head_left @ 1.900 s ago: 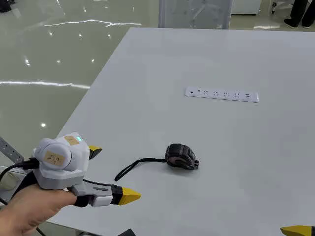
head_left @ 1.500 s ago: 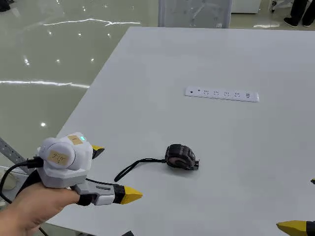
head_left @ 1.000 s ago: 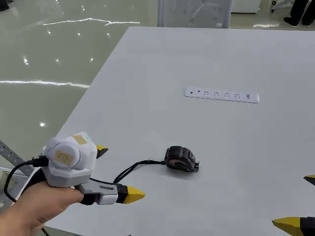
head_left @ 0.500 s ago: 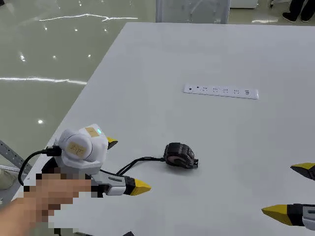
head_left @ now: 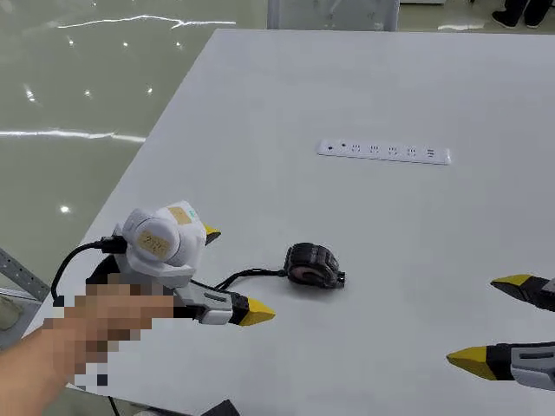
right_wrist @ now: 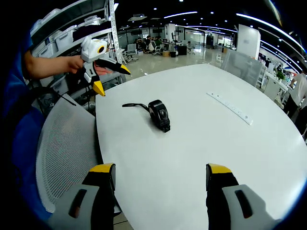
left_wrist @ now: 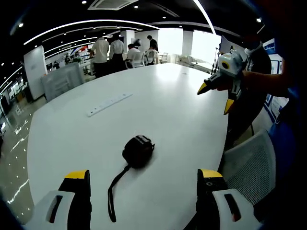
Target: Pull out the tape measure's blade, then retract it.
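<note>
A black tape measure [head_left: 313,264] lies on the white table [head_left: 364,104], its blade in and its black wrist strap [head_left: 244,276] trailing left. In the left gripper view the tape measure [left_wrist: 138,150] lies ahead between the jaws, apart from them. My left gripper [head_left: 232,274] is open at the table's left edge, over the strap end. My right gripper [head_left: 490,319] is open at the right, well clear of the tape measure [right_wrist: 159,114]. The left gripper [right_wrist: 111,76] shows in the right gripper view, the right gripper [left_wrist: 216,94] in the left one.
A white power strip [head_left: 384,152] lies flat farther back on the table. The table's left edge drops to a glossy floor. A mesh chair back [right_wrist: 62,143] stands near the table's edge, and people [left_wrist: 111,50] stand in the distance.
My left gripper has moved up and right toward the strap. My right gripper has come further in from the right, both yellow tips now showing. The tape measure has stayed put.
</note>
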Tool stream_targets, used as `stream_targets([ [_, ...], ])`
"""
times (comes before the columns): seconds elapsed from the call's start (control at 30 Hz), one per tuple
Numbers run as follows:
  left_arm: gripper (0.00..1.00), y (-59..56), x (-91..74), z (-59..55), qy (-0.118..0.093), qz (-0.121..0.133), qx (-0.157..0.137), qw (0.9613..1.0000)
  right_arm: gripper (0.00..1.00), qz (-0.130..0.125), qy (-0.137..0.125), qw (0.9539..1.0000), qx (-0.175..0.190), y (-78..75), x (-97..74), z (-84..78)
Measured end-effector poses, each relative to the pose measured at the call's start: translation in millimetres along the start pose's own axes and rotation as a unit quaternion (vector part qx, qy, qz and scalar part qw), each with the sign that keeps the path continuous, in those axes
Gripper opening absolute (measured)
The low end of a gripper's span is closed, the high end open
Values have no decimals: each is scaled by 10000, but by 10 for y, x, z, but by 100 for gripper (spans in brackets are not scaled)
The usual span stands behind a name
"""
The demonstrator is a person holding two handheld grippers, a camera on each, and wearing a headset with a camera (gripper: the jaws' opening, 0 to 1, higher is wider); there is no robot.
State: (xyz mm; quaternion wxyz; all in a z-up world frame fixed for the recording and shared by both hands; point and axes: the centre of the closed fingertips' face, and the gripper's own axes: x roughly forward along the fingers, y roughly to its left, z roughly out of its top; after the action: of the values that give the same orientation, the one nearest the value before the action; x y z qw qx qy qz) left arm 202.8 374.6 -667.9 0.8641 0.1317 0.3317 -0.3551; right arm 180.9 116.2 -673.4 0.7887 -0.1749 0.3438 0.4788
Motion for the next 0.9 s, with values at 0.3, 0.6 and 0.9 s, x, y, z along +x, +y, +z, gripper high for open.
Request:
stream_targets([
  [0.3, 87, -18, 122, 54, 31, -146, 145, 9998, 72, 122, 79, 9997, -194, -9, 119, 33],
  [0.6, 85, -43, 259, 106, 27, -301, 281, 9991, 72, 263, 140, 9989, -349, -16, 264, 58],
  [0.9, 83, -60, 423, 143, 73, -423, 430, 9982, 70, 348, 254, 9975, -567, -53, 449, 72],
])
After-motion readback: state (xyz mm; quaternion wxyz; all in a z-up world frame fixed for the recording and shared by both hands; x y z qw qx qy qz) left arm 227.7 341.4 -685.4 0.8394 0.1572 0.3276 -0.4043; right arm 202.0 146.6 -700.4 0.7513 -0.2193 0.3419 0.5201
